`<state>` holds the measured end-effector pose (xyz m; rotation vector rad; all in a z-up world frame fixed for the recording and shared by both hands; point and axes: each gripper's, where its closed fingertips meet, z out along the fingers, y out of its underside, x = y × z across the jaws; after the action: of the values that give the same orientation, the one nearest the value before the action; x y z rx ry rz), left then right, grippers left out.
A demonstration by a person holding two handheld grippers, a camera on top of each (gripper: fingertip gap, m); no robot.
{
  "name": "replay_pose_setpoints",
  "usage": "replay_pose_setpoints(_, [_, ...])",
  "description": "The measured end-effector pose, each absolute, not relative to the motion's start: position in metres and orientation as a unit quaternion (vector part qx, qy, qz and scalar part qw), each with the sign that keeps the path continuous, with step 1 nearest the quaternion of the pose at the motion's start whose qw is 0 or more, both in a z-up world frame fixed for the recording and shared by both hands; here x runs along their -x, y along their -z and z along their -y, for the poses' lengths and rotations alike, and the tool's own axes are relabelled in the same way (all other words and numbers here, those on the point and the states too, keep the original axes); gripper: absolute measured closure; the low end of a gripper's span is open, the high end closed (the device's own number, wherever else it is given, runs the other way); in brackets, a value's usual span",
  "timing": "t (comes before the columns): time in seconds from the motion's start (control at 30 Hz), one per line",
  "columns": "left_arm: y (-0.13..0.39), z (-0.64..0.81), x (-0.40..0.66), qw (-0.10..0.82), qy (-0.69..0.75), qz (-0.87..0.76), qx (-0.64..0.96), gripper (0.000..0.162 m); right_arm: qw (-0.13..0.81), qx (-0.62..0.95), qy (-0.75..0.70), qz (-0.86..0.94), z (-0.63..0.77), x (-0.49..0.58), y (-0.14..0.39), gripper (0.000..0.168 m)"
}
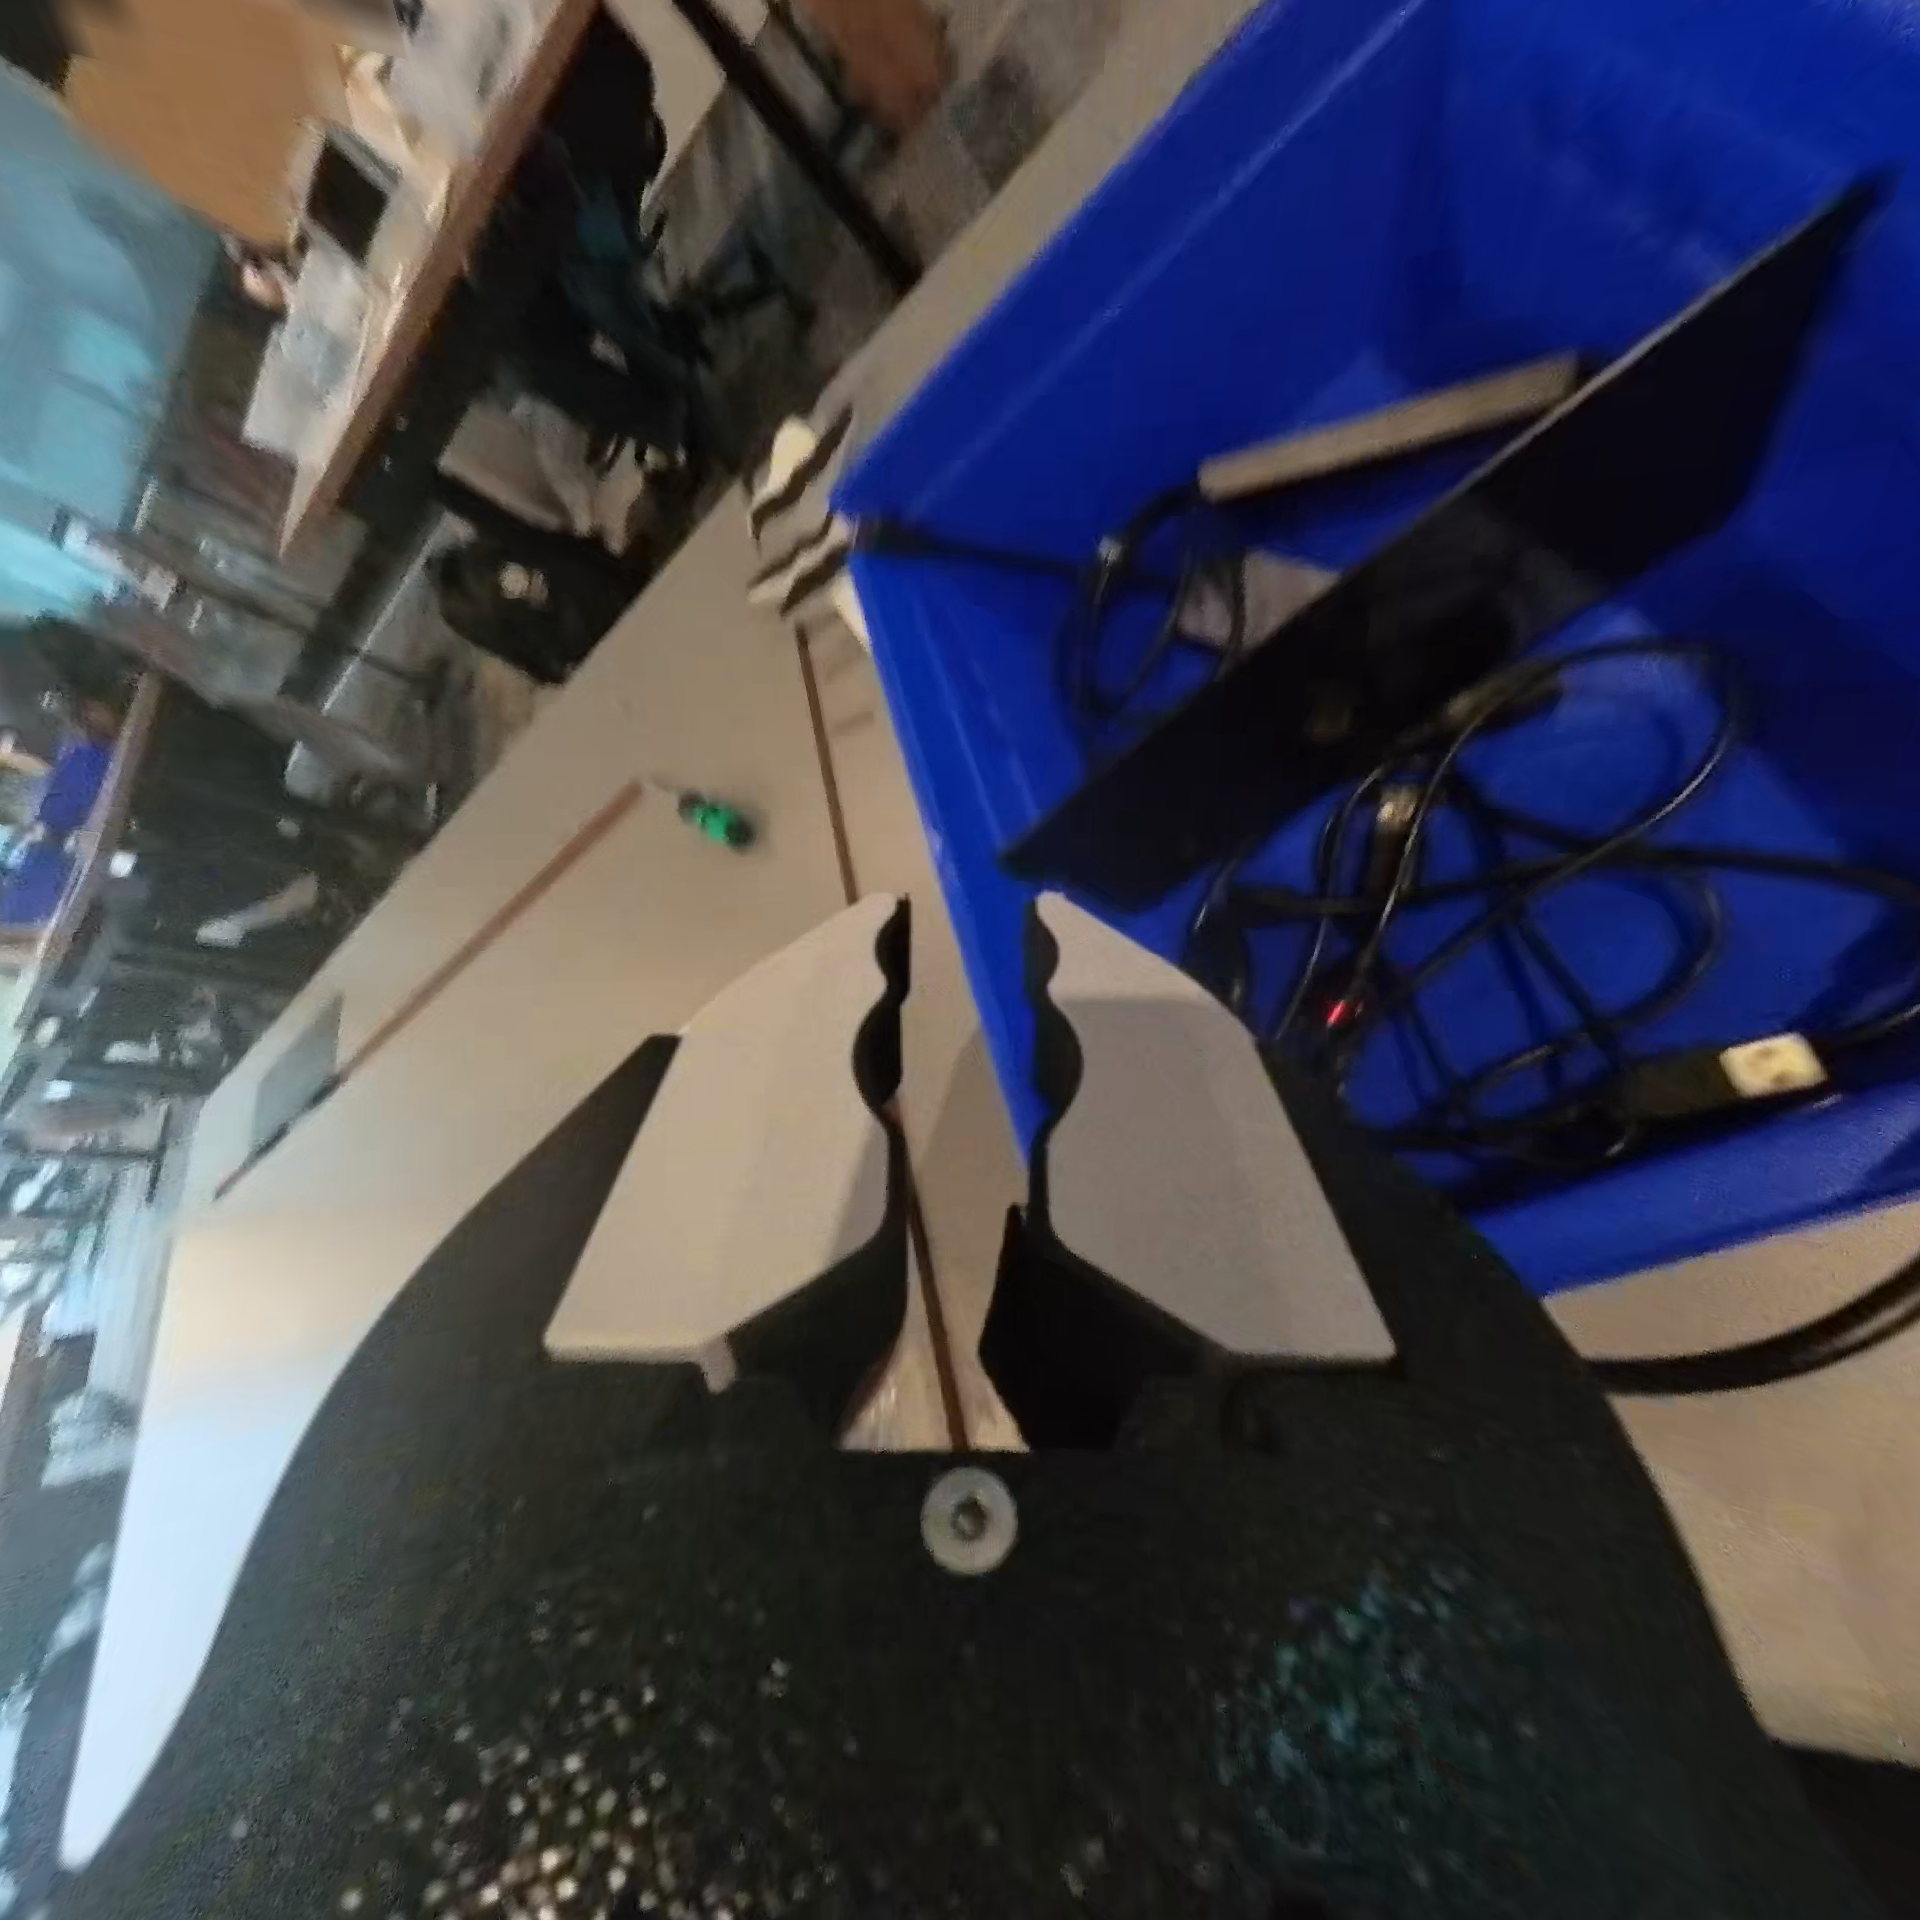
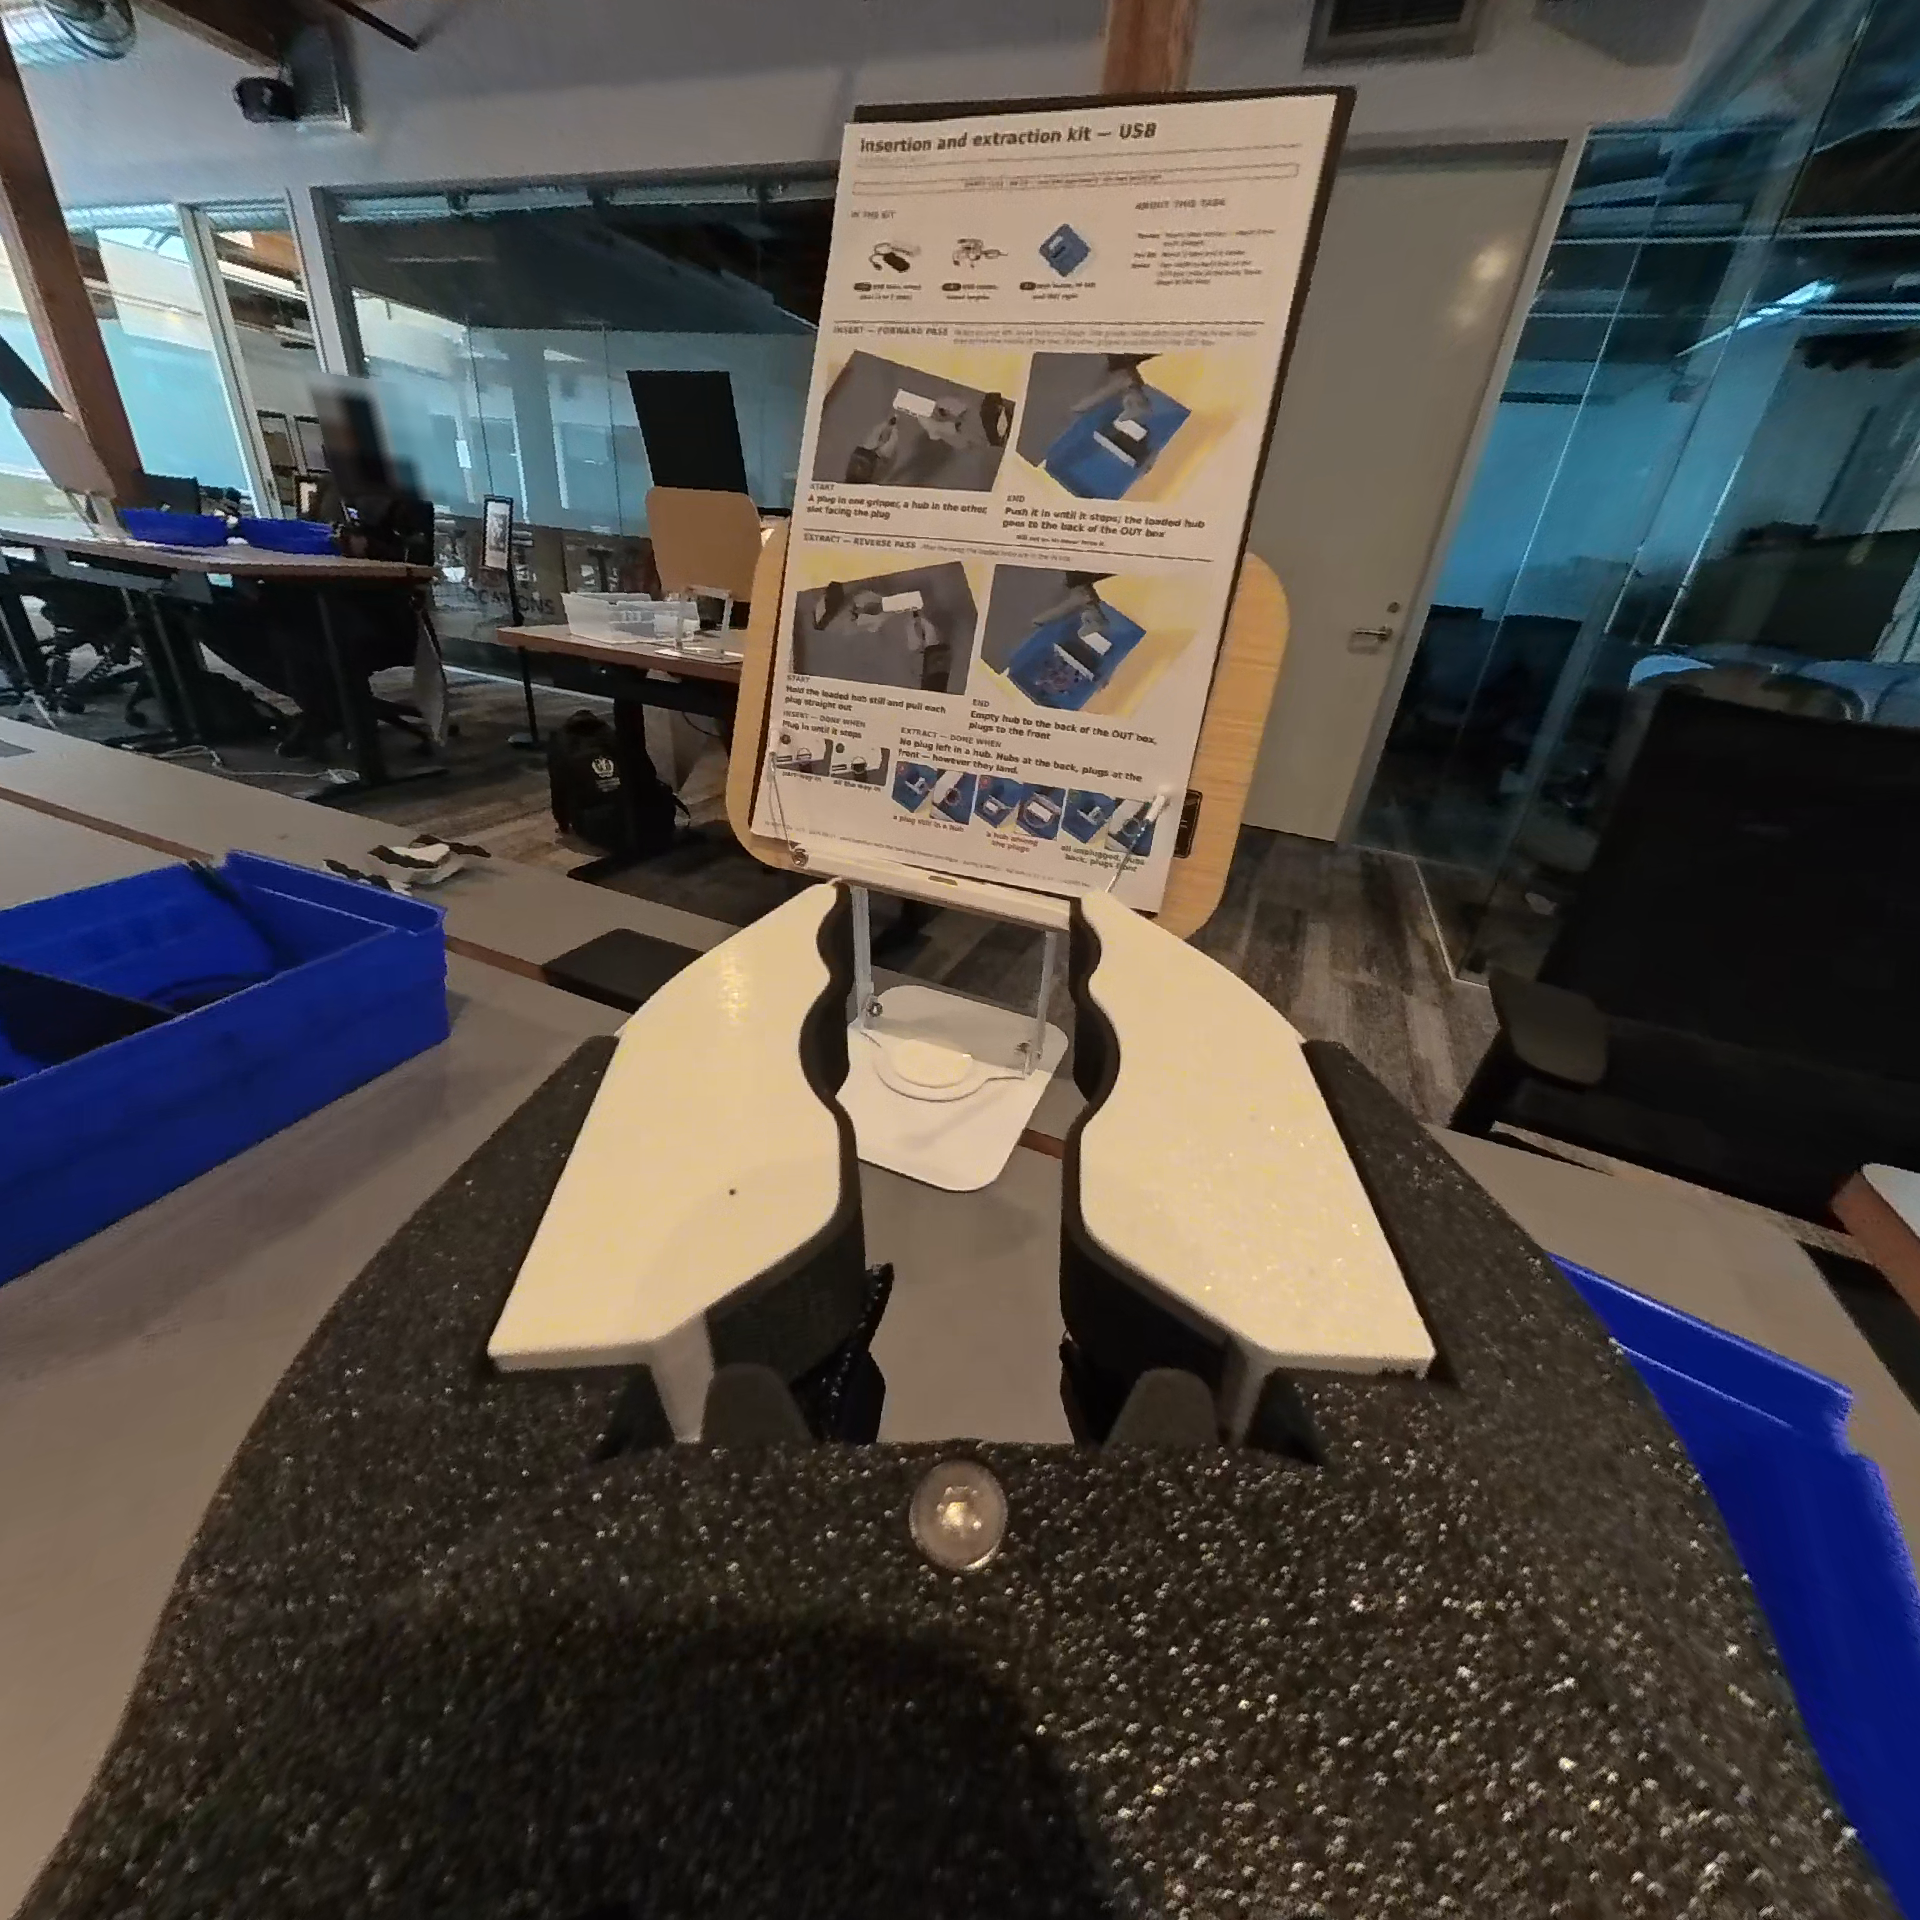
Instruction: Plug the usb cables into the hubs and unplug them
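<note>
In the left wrist view a blue bin (image 1: 1195, 312) stands on the grey table, split by a black divider (image 1: 1455, 582). A grey hub (image 1: 1392, 426) lies behind the divider. Tangled black USB cables (image 1: 1507, 935) and a plug with a white tip (image 1: 1766, 1070) lie in front of it. My left gripper (image 1: 966, 914) is open and empty, tilted, just left of the bin's near corner. My right gripper (image 2: 956, 914) is open and empty above the table, pointing at an instruction sheet. The same blue bin (image 2: 260, 997) shows at the left in the right wrist view.
An instruction sheet on a white stand (image 2: 1039, 499) is at the table's far edge. A second blue bin (image 2: 1766, 1475) is at the right. A green-handled tool (image 1: 717, 821) lies on the table. A black cable (image 1: 1766, 1340) runs beside the bin. Desks and a person sit beyond.
</note>
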<state>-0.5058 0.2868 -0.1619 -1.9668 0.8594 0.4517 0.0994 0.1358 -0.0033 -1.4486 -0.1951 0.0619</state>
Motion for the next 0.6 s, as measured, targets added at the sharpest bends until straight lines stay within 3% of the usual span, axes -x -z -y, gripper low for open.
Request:
replay_pose_setpoints(0.17, [0.154,-0.298,0.437,0.444,-0.058,-0.434,0.781,0.131,0.741,0.664,-0.025,0.095,-0.139,-0.095,0.004,0.129])
replay_pose_setpoints(0.27, [0.158,-0.318,0.404,0.433,-0.073,-0.523,0.731,0.135,0.738,0.667,-0.023,0.099,-0.141,-0.092,0.005,0.129])
replay_pose_setpoints(0.43, [0.189,-0.360,0.391,0.285,-0.223,-0.679,0.639,0.144,0.730,0.675,-0.013,0.105,-0.144,-0.090,0.008,0.129])
replay_pose_setpoints(0.6, [0.216,-0.386,0.374,0.192,-0.227,-0.734,0.611,0.132,0.729,0.676,-0.006,0.105,-0.146,-0.093,0.008,0.129])
